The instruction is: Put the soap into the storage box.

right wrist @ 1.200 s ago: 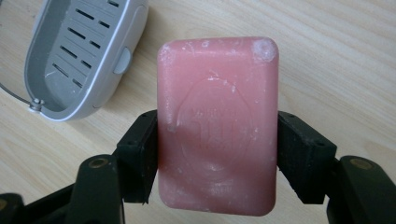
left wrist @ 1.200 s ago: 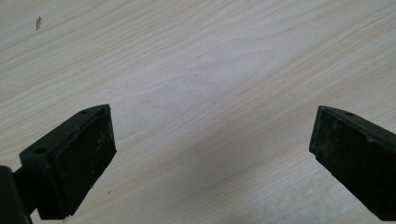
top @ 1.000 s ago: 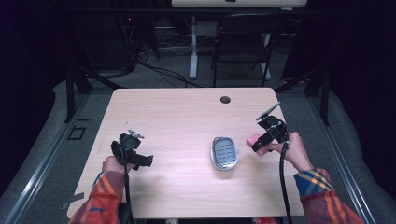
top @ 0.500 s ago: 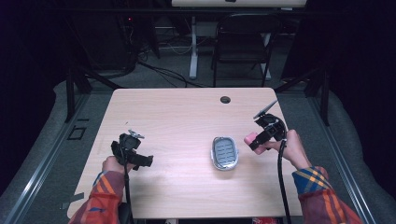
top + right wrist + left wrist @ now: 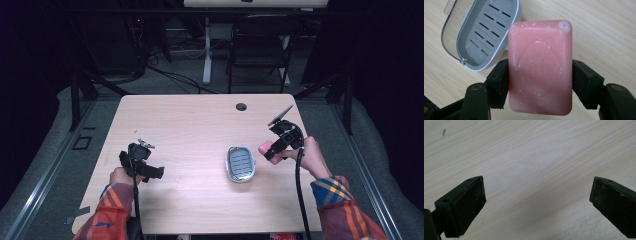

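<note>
— Between the two black jaws of the right gripper (image 5: 539,82), what is sitting there?

— A pink soap bar (image 5: 540,67) is sitting there, clamped on its two long sides, its stamped face looking at the camera and its far end sticking out past the pads. From above, the right gripper (image 5: 272,148) is hovering just to the right of the soap dish (image 5: 240,163), with the pink soap bar (image 5: 265,148) pointing toward the dish but not touching it.

— And the dish itself?

— The soap dish (image 5: 487,32) is lying open on the table (image 5: 190,120), its grey slotted tray facing up and bare, a clear lid hinged off its far side. It is resting right of the table's middle.

— What is the other hand doing?

— Well to the left of the dish, the left gripper (image 5: 145,167) is idling low over the wood. Its jaws are standing wide apart with nothing between them, just pale grain showing past the pads (image 5: 466,205).

— Anything else on the tabletop?

— A small dark cable hole (image 5: 241,106) is showing beyond the dish, near the far edge. A folding chair (image 5: 262,50) is standing behind the table in the dim room.
</note>
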Tool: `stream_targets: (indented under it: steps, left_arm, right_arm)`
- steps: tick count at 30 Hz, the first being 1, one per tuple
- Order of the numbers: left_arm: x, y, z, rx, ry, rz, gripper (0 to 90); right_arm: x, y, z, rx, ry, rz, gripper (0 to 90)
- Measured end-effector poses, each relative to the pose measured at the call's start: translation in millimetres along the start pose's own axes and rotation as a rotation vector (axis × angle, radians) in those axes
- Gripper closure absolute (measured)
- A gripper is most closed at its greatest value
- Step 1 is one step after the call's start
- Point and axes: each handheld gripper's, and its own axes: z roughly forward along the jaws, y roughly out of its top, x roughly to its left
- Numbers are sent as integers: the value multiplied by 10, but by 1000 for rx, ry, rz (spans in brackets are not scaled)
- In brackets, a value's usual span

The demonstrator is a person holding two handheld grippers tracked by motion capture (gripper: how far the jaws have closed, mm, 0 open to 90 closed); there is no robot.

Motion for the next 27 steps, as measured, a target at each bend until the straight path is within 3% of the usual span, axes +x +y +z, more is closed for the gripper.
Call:
stream_targets:
  steps: [8, 12, 27]
  left_arm:
    - [6, 0, -2, 2, -2, 1, 3]
    - [3, 2, -8, 2, -1, 7, 3]
    - [6, 2, 2, 10, -6, 12, 3]
  right_arm:
    - [64, 99, -70, 6, -3, -11, 359]
    - [113, 157, -89, 22, -25, -32, 359]
    - [265, 319, -22, 49, -23, -67, 360]
